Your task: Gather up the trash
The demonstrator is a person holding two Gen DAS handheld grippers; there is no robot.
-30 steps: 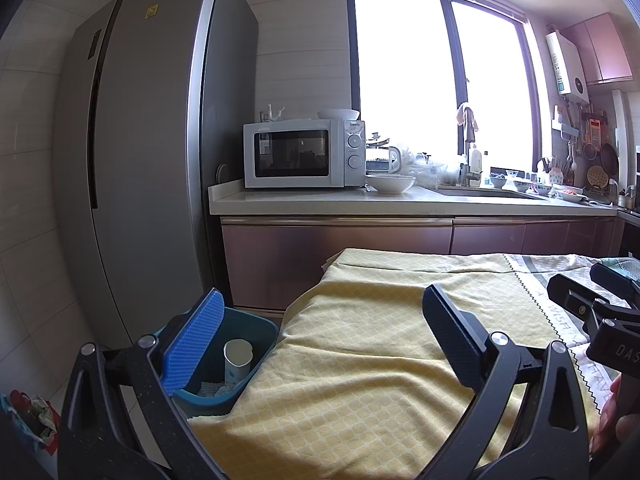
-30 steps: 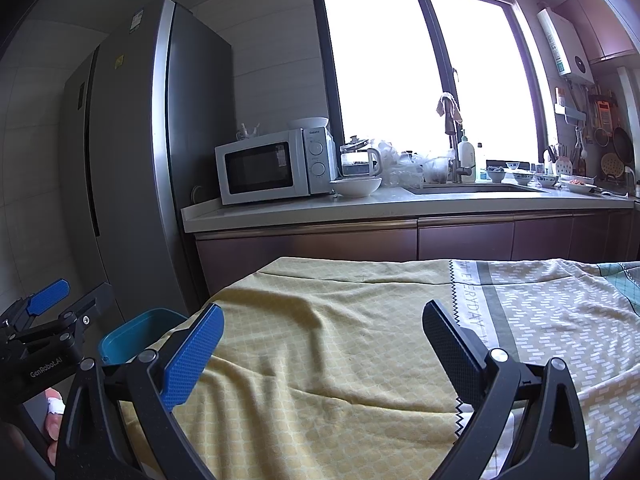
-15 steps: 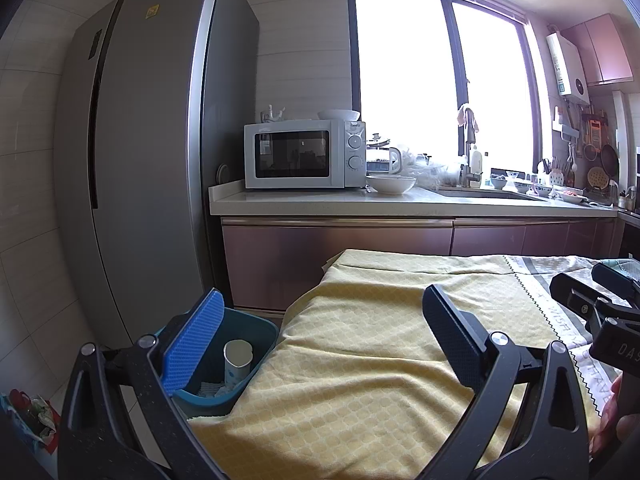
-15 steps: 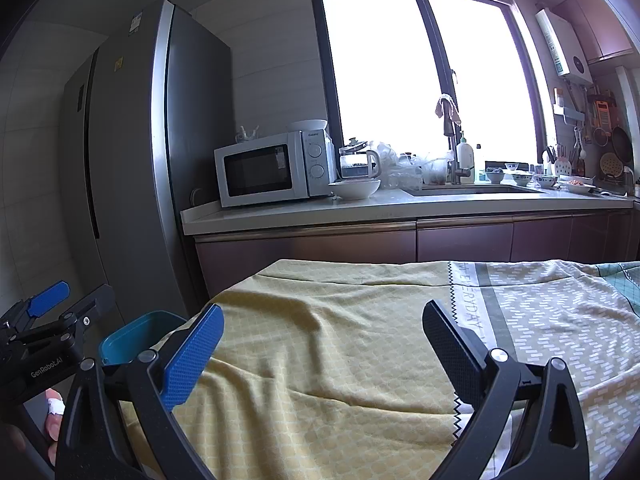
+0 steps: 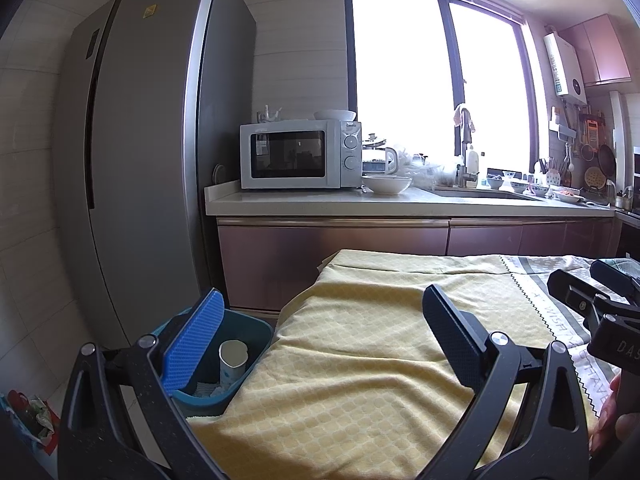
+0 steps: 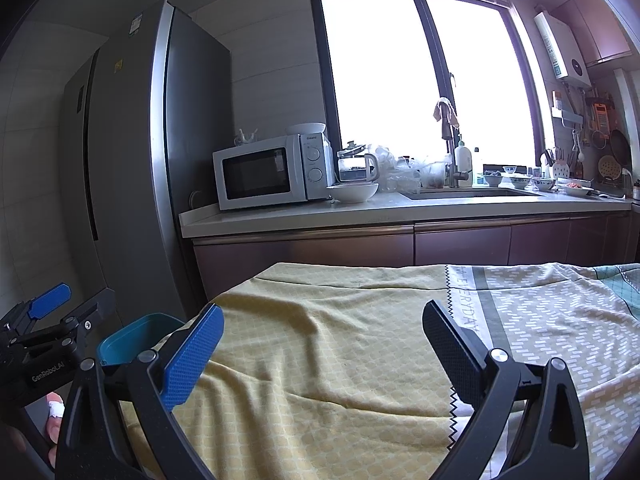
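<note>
A teal trash bin (image 5: 256, 340) stands on the floor at the table's left end, with a white paper cup (image 5: 233, 360) and some white scraps inside; its rim shows in the right wrist view (image 6: 132, 340). My left gripper (image 5: 320, 332) is open and empty above the yellow tablecloth (image 5: 360, 360), near the bin. My right gripper (image 6: 324, 340) is open and empty over the cloth (image 6: 340, 340). Each gripper shows at the edge of the other's view: the right gripper (image 5: 592, 296), the left gripper (image 6: 68, 308).
A tall grey fridge (image 5: 132, 160) stands left. A counter (image 5: 400, 204) behind the table holds a microwave (image 5: 298, 154), a white bowl (image 5: 386, 183), a kettle and a sink with dishes. A bag with coloured items (image 5: 28, 412) lies on the floor at lower left.
Almost nothing: both views have shifted very slightly. Both grippers stay open and empty over the cloth.
</note>
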